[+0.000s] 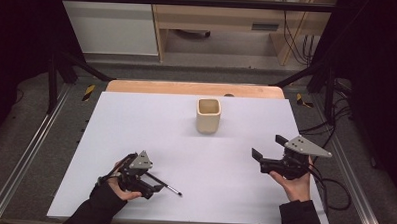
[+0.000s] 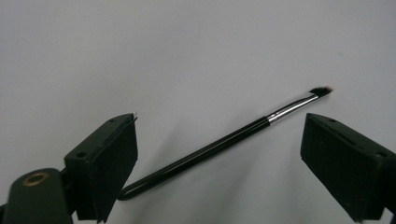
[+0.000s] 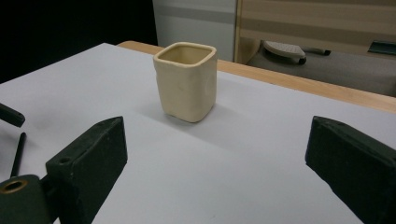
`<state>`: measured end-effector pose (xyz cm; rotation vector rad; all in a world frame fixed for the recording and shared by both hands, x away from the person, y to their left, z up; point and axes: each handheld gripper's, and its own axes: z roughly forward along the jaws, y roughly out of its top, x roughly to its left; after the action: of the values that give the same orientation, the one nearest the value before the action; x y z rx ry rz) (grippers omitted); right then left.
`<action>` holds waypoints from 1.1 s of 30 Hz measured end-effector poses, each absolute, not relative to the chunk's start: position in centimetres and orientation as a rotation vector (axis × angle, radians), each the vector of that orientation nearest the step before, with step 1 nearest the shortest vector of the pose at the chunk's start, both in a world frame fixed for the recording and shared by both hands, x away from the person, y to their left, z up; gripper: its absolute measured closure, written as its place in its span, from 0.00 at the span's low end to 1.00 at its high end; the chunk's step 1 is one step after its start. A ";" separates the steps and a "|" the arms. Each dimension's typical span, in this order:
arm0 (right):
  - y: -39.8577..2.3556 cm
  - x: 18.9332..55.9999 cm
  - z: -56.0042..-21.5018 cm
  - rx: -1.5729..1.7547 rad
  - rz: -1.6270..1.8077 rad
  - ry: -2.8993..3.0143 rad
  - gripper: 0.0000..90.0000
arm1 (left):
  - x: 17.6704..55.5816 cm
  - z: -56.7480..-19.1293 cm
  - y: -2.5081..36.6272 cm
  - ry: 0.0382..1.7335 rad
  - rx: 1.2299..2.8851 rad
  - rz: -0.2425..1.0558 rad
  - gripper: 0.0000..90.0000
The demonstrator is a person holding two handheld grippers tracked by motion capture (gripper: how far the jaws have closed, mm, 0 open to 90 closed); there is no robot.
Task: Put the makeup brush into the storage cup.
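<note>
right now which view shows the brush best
The left gripper view: the brush lies full length on the sheet, bristles clear. The high view shows it small; the right gripper view catches just one end.

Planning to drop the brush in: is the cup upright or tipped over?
Upright. The cup stands on its base on the table, open mouth facing up.

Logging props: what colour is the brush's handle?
Glossy black, with a silver ferrule; the brush shows best in the left gripper view.
</note>
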<state>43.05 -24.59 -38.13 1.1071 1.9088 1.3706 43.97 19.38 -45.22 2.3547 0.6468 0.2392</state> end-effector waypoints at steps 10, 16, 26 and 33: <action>-24.4 43.2 -38.3 1.110 1.363 1.922 0.06 | 43.7 -46.5 18.2 0.561 2.453 0.217 0.27; -24.2 43.2 -38.5 1.109 1.357 1.928 0.06 | 43.7 -46.6 18.2 0.561 2.463 0.230 0.34; -24.2 43.3 -38.5 1.114 1.352 1.930 0.06 | 43.7 -46.7 18.0 0.569 2.471 0.222 0.39; -24.2 43.3 -38.5 1.115 1.349 1.929 0.06 | 43.6 -46.5 18.0 0.579 2.478 0.230 0.45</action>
<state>43.26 -24.19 -38.54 1.1154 1.9292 1.3487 43.55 17.97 -46.54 2.4784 0.5792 0.2299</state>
